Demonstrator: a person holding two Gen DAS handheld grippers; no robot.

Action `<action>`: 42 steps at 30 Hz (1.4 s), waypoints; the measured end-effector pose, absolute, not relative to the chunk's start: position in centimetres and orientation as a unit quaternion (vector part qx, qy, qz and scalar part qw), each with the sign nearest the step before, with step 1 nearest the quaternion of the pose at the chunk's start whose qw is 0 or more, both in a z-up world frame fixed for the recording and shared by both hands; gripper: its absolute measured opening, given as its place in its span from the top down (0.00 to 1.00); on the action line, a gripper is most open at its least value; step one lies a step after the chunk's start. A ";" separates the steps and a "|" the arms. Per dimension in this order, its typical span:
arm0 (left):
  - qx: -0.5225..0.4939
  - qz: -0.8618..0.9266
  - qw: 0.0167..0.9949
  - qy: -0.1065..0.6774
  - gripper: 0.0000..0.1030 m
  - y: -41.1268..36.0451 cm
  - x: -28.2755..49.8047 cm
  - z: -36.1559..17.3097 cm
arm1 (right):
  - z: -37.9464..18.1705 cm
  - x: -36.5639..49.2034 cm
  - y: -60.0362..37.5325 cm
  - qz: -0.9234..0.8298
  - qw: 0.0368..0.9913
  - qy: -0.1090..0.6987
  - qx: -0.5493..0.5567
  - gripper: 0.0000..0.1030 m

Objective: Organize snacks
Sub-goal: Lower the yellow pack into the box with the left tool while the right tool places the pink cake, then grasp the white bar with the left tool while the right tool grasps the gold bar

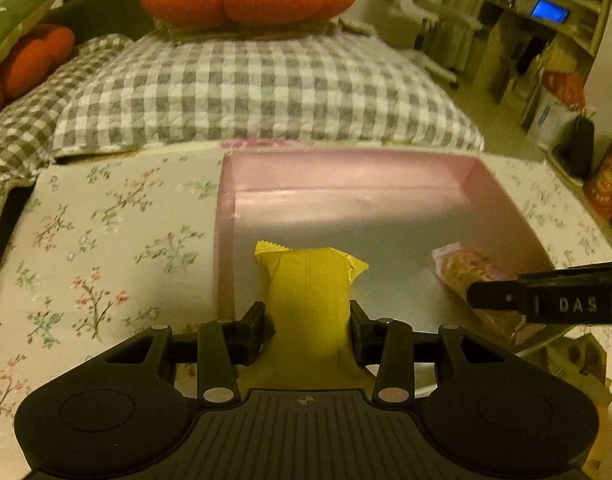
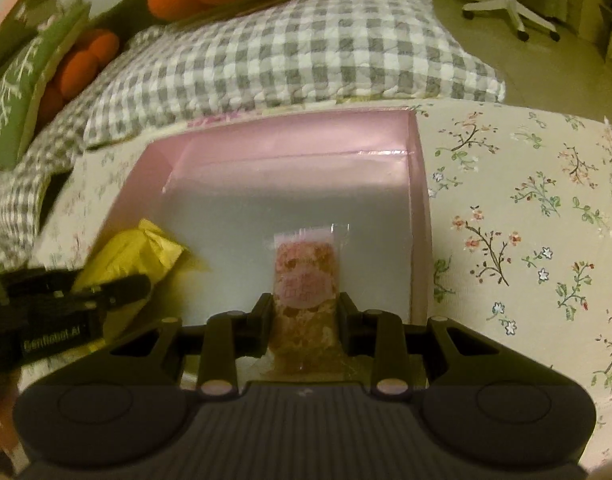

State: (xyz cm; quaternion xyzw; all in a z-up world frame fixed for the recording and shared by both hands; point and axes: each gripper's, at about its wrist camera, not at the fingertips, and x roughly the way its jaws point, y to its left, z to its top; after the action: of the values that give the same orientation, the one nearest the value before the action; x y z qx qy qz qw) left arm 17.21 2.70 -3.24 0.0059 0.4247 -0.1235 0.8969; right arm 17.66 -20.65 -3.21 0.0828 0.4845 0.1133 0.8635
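Left gripper: clamped on yellow packet, low centre, over the box.
Pink box: mid-frame on floral cloth, nothing lying inside yet.
Right gripper: pinching pink snack, low centre.
Progress: both snacks poised; release remains.

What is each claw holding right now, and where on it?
Left claw: yellow snack packet, pinched across its lower half. Right claw: pink snack packet, pinched across its middle.

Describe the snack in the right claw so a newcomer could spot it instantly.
Find the pink box on the floral cloth. Over its floor, the right claw grips a clear packet with pink print. Its neighbour is plain yellow.
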 end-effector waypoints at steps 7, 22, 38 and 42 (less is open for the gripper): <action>0.013 -0.123 0.909 0.397 0.35 2.6 16.7 -2.5 | -2.2 17.6 -21.3 0.092 0.877 0.460 0.101 0.40; 0.039 -0.121 0.902 0.412 0.06 3.8 9.5 -0.4 | 0.8 9.6 -22.0 0.081 0.906 0.411 0.066 0.03; 0.004 -0.138 0.888 0.439 0.04 10.4 5.2 -2.1 | -0.3 3.0 -23.8 0.037 0.906 0.422 0.014 0.00; 0.009 -0.156 0.882 0.445 0.04 11.0 5.3 -3.0 | -1.2 2.7 -24.8 0.030 0.898 0.438 0.013 0.00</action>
State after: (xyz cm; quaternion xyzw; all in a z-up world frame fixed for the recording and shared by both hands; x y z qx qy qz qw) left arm 5.27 10.95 -2.97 0.0089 0.4450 -0.1556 0.8819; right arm 2.65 -24.82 -1.21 0.0128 0.4383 0.0301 0.8982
